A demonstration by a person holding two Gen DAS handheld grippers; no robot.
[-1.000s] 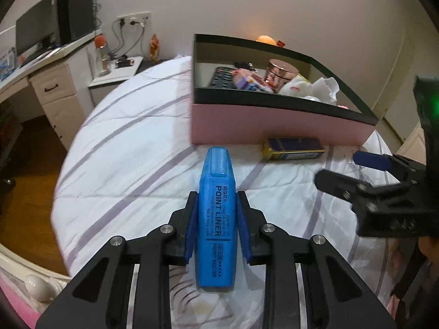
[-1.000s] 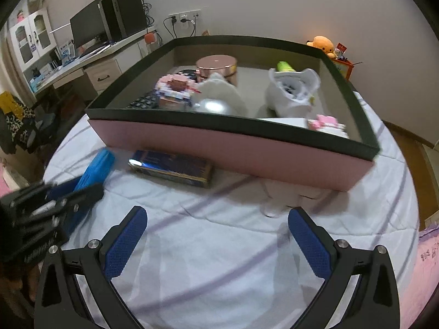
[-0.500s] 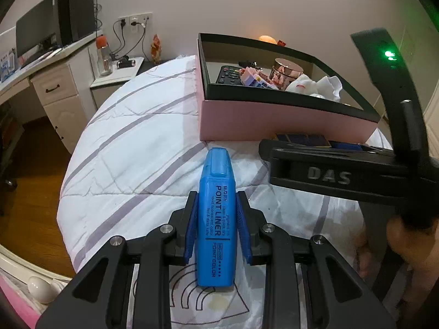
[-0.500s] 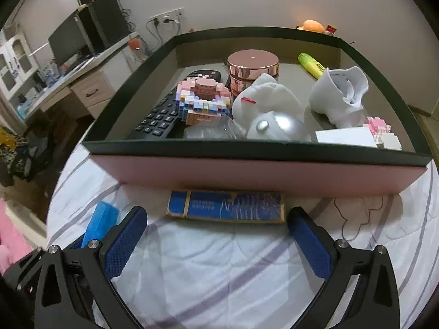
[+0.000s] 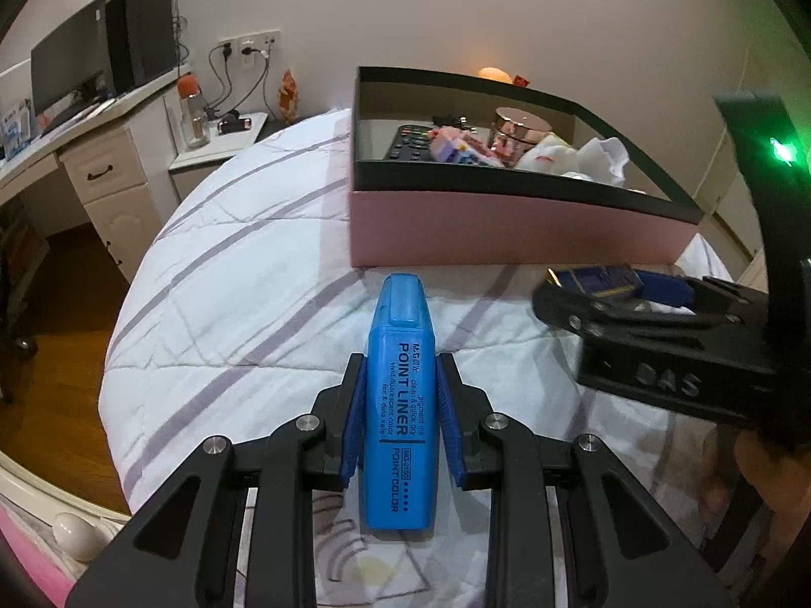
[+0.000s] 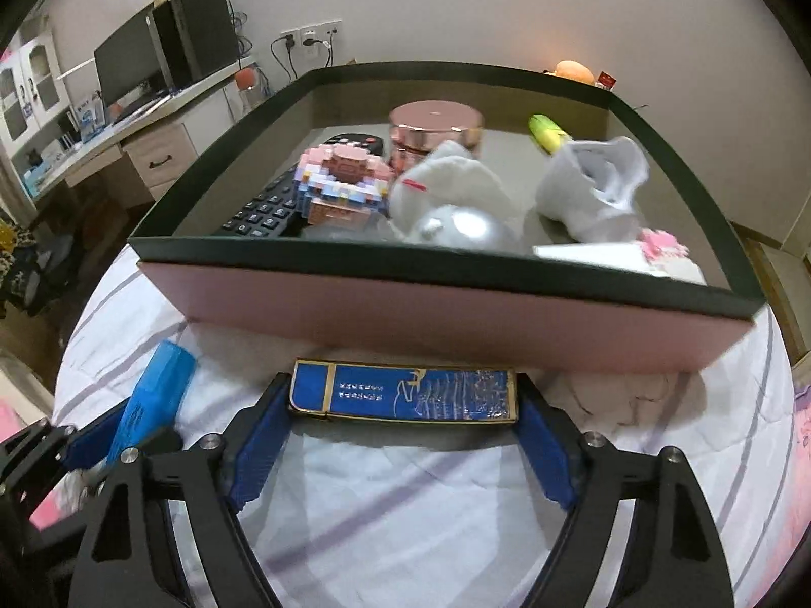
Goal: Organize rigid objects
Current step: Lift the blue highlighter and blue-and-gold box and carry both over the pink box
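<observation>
highlighter brand: "M&G" is printed in dark ink at the cap end of the body of the blue highlighter (image 5: 400,408).
highlighter name: "POINT LINER" runs lengthwise in bold capitals along the same body.
highlighter small print: "Pigment ink clean & quick dry" and "vivid fluorescent color fax & data safe" sit in fine lines beside the name.
highlighter lower block: a boxed code that seems to read "MG-2150", then "POINT COLOR" above a row of dots.
gripper housing: raised letters "DAS" stand on the black body of the right gripper (image 5: 668,384), somewhat blurred.
blue box (image 6: 405,391): pale characters on its top face, too small to read.
</observation>
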